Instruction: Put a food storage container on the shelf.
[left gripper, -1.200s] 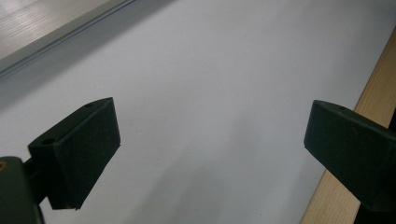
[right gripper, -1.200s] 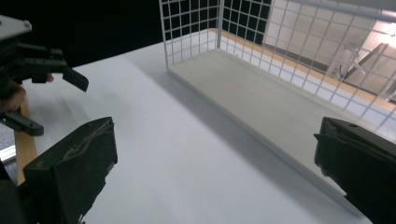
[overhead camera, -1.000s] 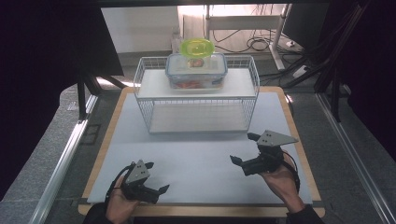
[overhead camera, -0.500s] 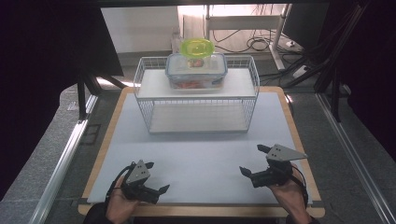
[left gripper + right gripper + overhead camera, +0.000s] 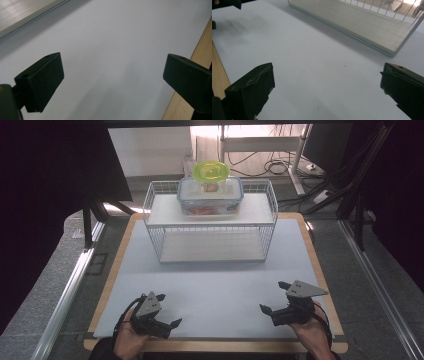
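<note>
My left tongs [image 5: 166, 310] rest low at the near left corner of the worktop [image 5: 215, 285], jaws wide apart with bare white surface between them. My right tongs [image 5: 274, 296] sit near the near right corner, also spread wide and holding nothing. At the far edge stands a white wire rack [image 5: 156, 231], well apart from both tongs. On its upper shelf sits a clear lidded container [image 5: 196, 202], and a yellow-green bowl [image 5: 211, 170] rests on top of that lid.
</note>
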The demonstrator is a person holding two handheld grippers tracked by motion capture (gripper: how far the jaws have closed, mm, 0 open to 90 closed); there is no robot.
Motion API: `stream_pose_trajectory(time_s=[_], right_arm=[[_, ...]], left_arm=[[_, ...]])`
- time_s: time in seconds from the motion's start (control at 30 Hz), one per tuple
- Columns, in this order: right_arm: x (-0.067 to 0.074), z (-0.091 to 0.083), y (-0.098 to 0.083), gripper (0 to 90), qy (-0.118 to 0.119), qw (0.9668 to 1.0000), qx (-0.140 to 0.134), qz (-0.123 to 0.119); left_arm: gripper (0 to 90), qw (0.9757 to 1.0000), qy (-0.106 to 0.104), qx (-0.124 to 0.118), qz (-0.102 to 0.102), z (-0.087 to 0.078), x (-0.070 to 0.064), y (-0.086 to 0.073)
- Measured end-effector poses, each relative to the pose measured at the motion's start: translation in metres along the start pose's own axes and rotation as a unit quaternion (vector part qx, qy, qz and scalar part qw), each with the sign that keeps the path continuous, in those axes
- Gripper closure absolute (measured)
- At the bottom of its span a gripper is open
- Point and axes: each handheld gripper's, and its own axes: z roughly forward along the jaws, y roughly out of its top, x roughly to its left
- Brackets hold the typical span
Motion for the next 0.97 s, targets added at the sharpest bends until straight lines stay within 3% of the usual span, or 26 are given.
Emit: stream_pose_trajectory(time_s=[0.6,0.97], right_arm=[[-0.006,0.020,-0.018,0.0,0.014,0.9986,0.047,0.020],[-0.004,0.027,-0.021,0.0,0.018,0.9975,0.067,0.009]], left_arm=[[3.4,0.9999,-0.005,0.009,0.007,0.002,-0.001,0.000],[3.9,0.9999,-0.001,0.012,0.012,0.003,-0.002,0.000]])
